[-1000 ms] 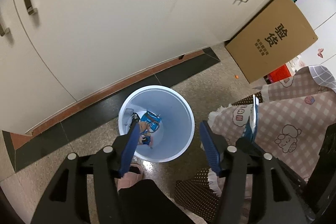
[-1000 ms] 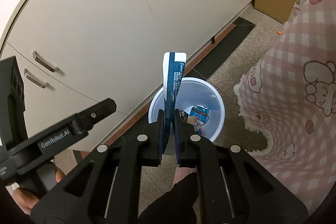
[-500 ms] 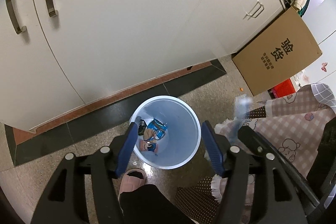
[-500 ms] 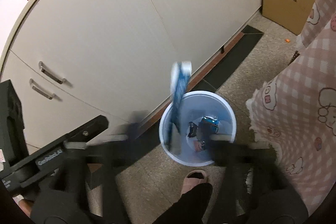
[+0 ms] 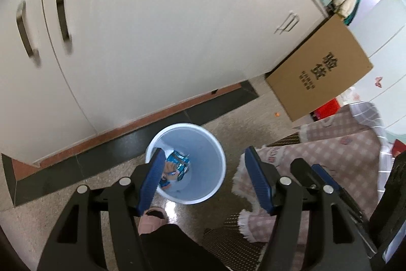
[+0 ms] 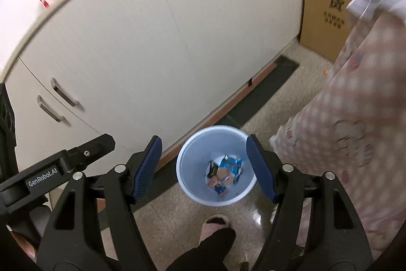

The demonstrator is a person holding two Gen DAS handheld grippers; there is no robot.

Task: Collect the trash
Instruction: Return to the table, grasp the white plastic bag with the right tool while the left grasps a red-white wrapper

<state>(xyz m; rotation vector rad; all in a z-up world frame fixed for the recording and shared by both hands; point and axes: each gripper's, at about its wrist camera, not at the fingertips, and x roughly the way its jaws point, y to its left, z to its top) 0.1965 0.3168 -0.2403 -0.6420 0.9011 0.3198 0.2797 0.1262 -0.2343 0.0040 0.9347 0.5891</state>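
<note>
A pale blue bin [image 5: 215, 164] stands on the tiled floor by the white cupboards; it also shows in the right wrist view [image 6: 187, 184]. Blue and orange wrappers [image 5: 177, 164] lie at its bottom, also seen in the right wrist view [image 6: 227, 173]. My left gripper [image 5: 205, 179] is open and empty, high above the bin. My right gripper [image 6: 204, 166] is open and empty, also high above the bin, with the bin between its fingers in view.
White cupboards [image 5: 152, 29] run behind the bin. A cardboard box [image 5: 322, 73] leans at the right. A pink checked tablecloth [image 6: 355, 118] hangs at the right of the bin. The person's slippered foot [image 6: 215, 222] stands just in front of the bin.
My right gripper opened and let go of the blue and white carton, which dropped into the bin. Both grippers rose, so the bin looks smaller.
</note>
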